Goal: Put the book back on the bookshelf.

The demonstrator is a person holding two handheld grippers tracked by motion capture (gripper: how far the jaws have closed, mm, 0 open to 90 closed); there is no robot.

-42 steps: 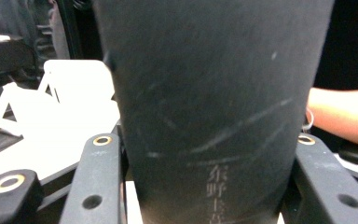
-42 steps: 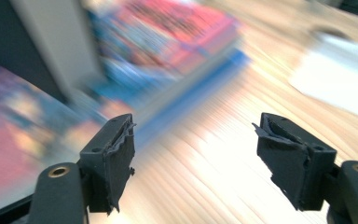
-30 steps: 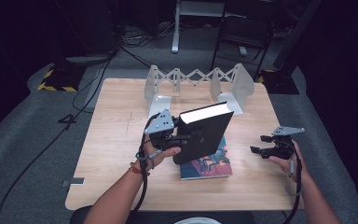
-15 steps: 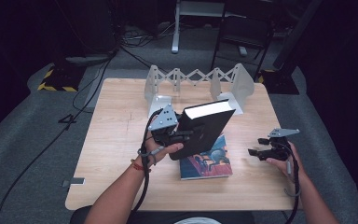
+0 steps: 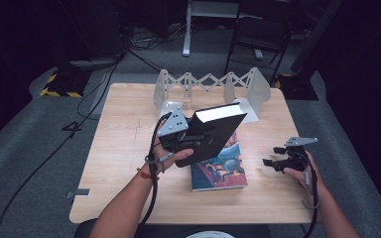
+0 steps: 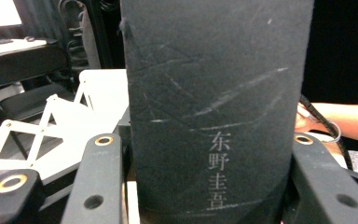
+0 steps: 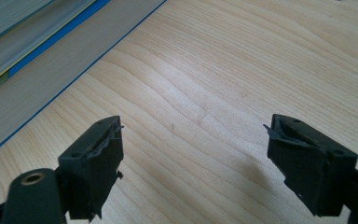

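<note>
A thick black book (image 5: pixel 213 130) hangs tilted above the middle of the table, its white page edge up, with my left gripper (image 5: pixel 192 141) shut on its lower part. In the left gripper view the scuffed black spine (image 6: pixel 214 93) with pale characters stands between the two jaws. Under it a colourful book (image 5: pixel 221 172) lies flat on the wooden table (image 5: pixel 124 148). My right gripper (image 5: pixel 274 157) hovers low to the right of that book. Its jaws have just been opening and stand wide over bare wood (image 7: pixel 196 140), nothing between them. The flat book's page edge (image 7: pixel 32 51) runs past its upper left.
A white accordion book rack (image 5: pixel 208 87) with upright end plates stands along the table's far edge. Cables trail from both grippers along the forearms. Beyond the table are grey floor, loose cables and a chair's legs.
The black book has tipped a little further over in the left gripper. The right gripper's jaws have spread slightly wider; both hands have kept their places.
</note>
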